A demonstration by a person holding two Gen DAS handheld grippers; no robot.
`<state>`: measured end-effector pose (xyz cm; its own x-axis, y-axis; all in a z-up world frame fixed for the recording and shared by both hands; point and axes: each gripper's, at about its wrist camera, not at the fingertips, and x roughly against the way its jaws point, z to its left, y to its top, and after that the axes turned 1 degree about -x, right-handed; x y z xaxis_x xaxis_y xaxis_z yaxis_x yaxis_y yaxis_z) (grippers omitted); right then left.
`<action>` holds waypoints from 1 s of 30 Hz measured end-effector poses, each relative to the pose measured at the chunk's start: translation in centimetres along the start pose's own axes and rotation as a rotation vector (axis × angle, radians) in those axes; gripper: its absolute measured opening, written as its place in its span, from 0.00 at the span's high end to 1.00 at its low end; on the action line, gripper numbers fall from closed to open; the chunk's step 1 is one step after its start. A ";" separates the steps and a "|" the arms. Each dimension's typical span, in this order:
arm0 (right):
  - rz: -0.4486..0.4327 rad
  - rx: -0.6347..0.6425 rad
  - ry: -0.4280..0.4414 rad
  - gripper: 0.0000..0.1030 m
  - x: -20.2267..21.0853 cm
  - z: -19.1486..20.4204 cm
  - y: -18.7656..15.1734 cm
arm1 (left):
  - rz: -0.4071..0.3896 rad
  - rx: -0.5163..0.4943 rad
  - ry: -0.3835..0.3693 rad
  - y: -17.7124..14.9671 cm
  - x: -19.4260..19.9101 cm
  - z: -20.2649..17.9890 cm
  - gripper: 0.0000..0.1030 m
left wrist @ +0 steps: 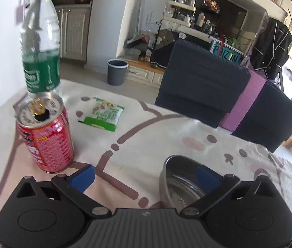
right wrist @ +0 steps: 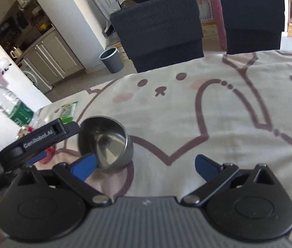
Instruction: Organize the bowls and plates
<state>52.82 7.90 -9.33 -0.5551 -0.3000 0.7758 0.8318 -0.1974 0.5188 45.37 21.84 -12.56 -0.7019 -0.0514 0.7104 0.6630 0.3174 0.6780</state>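
Left wrist view: the left gripper (left wrist: 144, 175) is spread wide; its right blue pad sits inside a small round brushed-steel bowl (left wrist: 179, 184) on the rabbit-print cloth table (left wrist: 146, 136). A red ribbed can (left wrist: 46, 136), clear plastic bottle (left wrist: 40, 49) and green snack packet (left wrist: 102, 113) stand near the left edge.

Right wrist view: the right gripper (right wrist: 146, 165) is wide open, empty, the bowl (right wrist: 106, 142) just beside its left pad. Two dark ribbed chairs (right wrist: 158, 29) line the far edge.

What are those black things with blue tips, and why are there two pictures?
They are grabbing tools, one in each of a person's hands, and each carries its own camera. That gives two pictures. The left hand-held gripper and the right hand-held gripper both stand open and hold nothing. Between them sits a small metal bowl on the tablecloth, which has a cartoon face on it. The left tool's blue fingertip is close by the bowl's rim. Also on the cloth are a red can, a water bottle and a green snack packet. Two dark chairs stand behind.
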 end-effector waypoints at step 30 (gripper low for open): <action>0.013 0.361 -0.024 0.87 -2.8 4.6 -2.9 | -0.002 -0.142 -0.072 -0.7 0.4 -1.6 0.92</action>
<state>51.98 13.64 -11.38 -0.5479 -0.2777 0.7891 0.7867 0.1498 0.5989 45.02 20.08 -12.44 -0.7168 0.0176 0.6970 0.6881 0.1797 0.7030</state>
